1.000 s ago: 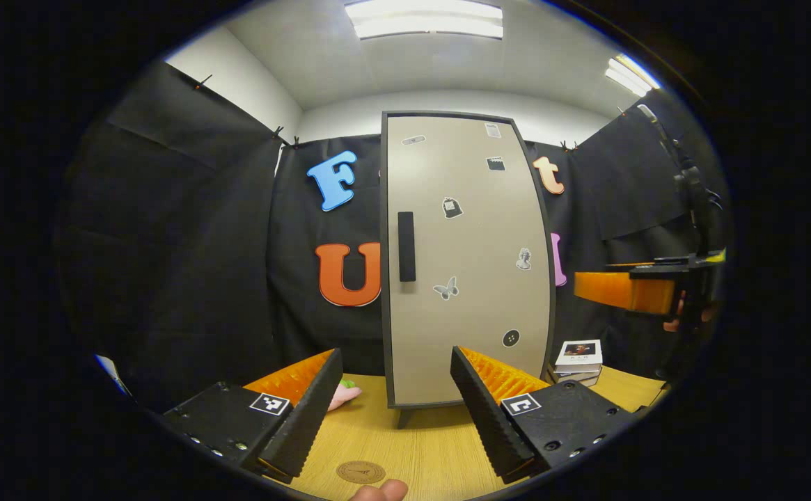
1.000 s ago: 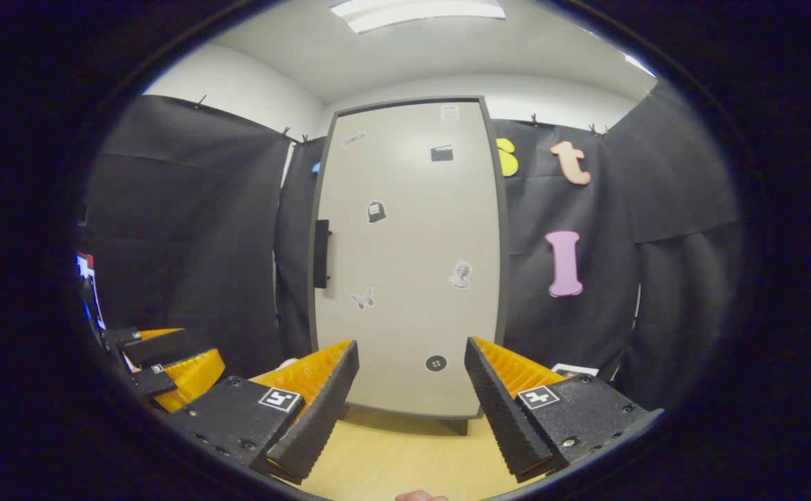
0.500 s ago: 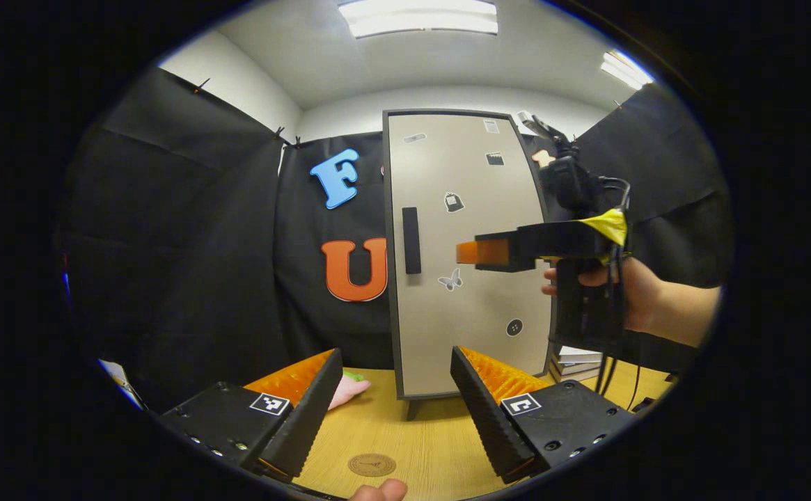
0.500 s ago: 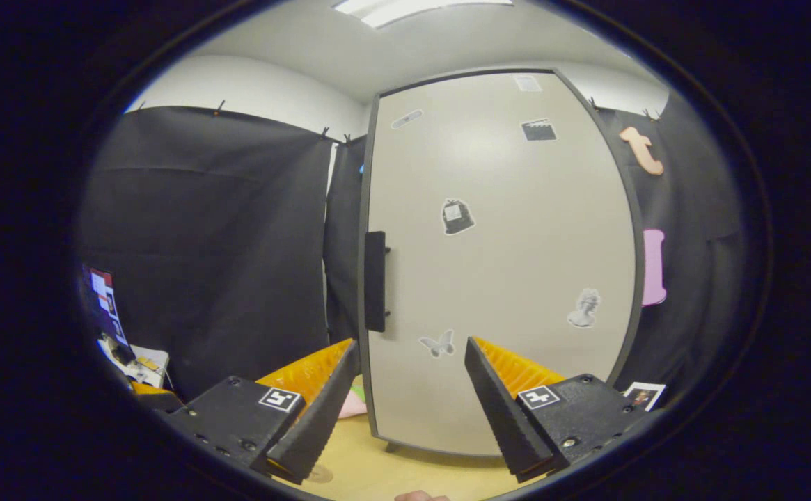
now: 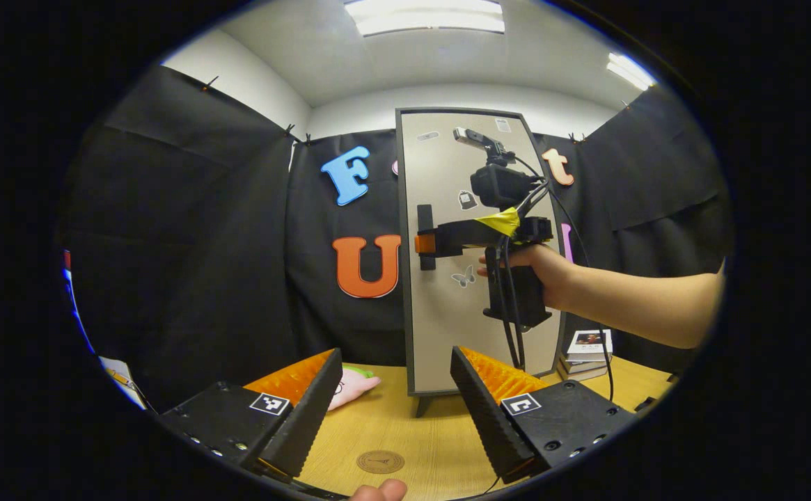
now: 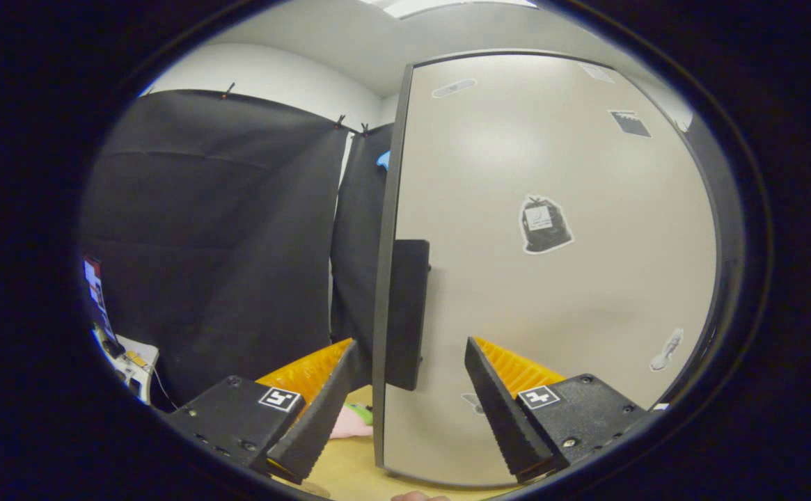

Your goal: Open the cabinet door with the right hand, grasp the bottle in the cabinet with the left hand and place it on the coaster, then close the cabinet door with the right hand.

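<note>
At the closed cabinet door point(image 5: 478, 306), right gripper point(image 6: 408, 410) stood wide open, its fingers straddling the door handle point(image 6: 405, 313), gripping nothing. Left gripper point(image 5: 391, 410) hung open, empty, above the coaster point(image 5: 380, 461).

Coaster point(image 5: 380, 461) on table point(image 5: 433, 431), before cabinet point(image 5: 478, 278); books point(image 5: 588, 351) right.

One cabinet point(image 5: 475, 292), lower centre of the left gripper view, with one handle point(image 5: 424, 236); one coaster point(image 5: 380, 461) at bottom centre; one pink toy point(image 5: 351, 387) lower left; one stack of books point(image 5: 588, 346) lower right; two ceiling lights point(image 5: 424, 15) at top.
</note>
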`<state>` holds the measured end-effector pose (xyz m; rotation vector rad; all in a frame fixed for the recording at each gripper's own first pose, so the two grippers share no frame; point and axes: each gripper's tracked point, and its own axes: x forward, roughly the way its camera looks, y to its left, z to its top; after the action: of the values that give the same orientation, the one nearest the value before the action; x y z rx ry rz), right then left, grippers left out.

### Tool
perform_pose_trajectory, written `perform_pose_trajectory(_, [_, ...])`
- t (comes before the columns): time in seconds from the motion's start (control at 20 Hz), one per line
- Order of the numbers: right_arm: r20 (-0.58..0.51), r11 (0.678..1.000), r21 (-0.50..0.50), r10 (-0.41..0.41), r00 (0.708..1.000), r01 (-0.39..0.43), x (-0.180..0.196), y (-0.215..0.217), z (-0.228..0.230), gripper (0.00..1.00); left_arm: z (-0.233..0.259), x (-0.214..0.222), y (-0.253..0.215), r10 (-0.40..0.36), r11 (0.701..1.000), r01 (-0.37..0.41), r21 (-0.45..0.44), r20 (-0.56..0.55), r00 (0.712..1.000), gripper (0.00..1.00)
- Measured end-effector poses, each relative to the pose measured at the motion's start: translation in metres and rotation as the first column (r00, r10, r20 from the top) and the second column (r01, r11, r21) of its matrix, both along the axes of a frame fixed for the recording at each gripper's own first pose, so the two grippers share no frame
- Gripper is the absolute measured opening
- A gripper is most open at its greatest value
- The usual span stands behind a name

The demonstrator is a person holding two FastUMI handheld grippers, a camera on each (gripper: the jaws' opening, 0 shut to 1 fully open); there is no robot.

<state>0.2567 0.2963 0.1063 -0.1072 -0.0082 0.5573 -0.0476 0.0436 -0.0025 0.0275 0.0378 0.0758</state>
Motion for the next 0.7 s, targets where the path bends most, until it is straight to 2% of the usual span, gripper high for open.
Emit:
perform_pose_trajectory(0.05, [-0.005, 1.000, -0.001, 0.002, 1.000, -0.002, 0.005, 0.006, 0.000, 0.95, 0.000, 0.000, 0.004, 0.008, 1.000, -0.008, -0.001, 0.000, 1.000, 0.94])
perform_pose_trajectory(0.1, [-0.013, 1.000, -0.004, 0.001, 1.000, -0.001, 0.008, 0.010, -0.001, 0.99, 0.000, 0.000, 0.007, 0.016, 1.000, -0.016, -0.004, 0.000, 1.000, 0.94])
perform_pose_trajectory(0.15, [-0.021, 1.000, -0.014, -0.011, 1.000, 0.011, 0.014, 0.012, -0.003, 0.95, 0.000, 0.000, 0.010, 0.021, 1.000, -0.021, -0.007, -0.001, 1.000, 0.94])
perform_pose_trajectory(0.2, [-0.034, 1.000, -0.022, -0.022, 0.999, 0.021, 0.016, 0.014, -0.005, 0.99, -0.001, 0.001, 0.013, 0.026, 1.000, -0.026, -0.010, -0.002, 1.000, 0.94])
perform_pose_trajectory(0.35, [-0.049, 1.000, -0.013, 0.010, 0.999, -0.010, 0.016, 0.028, -0.007, 0.97, -0.002, 0.002, 0.024, 0.047, 0.999, -0.047, -0.013, -0.004, 0.999, 0.94])
perform_pose_trajectory(0.45, [-0.052, 1.000, -0.021, 0.000, 0.999, -0.001, 0.018, 0.028, -0.009, 0.96, -0.003, 0.002, 0.029, 0.056, 0.998, -0.056, -0.017, -0.004, 0.998, 0.94])
perform_pose_trajectory(0.5, [-0.052, 1.000, -0.023, -0.021, 0.998, 0.020, 0.018, 0.028, -0.008, 0.92, -0.003, 0.002, 0.031, 0.059, 0.998, -0.059, -0.018, -0.004, 0.998, 0.94])
perform_pose_trajectory(0.55, [-0.053, 1.000, -0.013, -0.028, 0.998, 0.027, 0.021, 0.029, -0.007, 0.82, -0.003, 0.002, 0.033, 0.062, 0.998, -0.062, -0.018, -0.004, 0.998, 0.94])
perform_pose_trajectory(0.6, [-0.057, 0.999, -0.009, -0.050, 0.997, 0.050, 0.024, 0.024, -0.008, 0.77, -0.003, 0.002, 0.035, 0.064, 0.998, -0.064, -0.018, -0.003, 0.998, 0.94])
perform_pose_trajectory(0.7, [-0.064, 0.996, 0.005, -0.086, 0.994, 0.086, 0.029, 0.013, -0.006, 0.57, -0.004, 0.002, 0.036, 0.063, 0.998, -0.063, -0.020, -0.006, 0.998, 0.94])
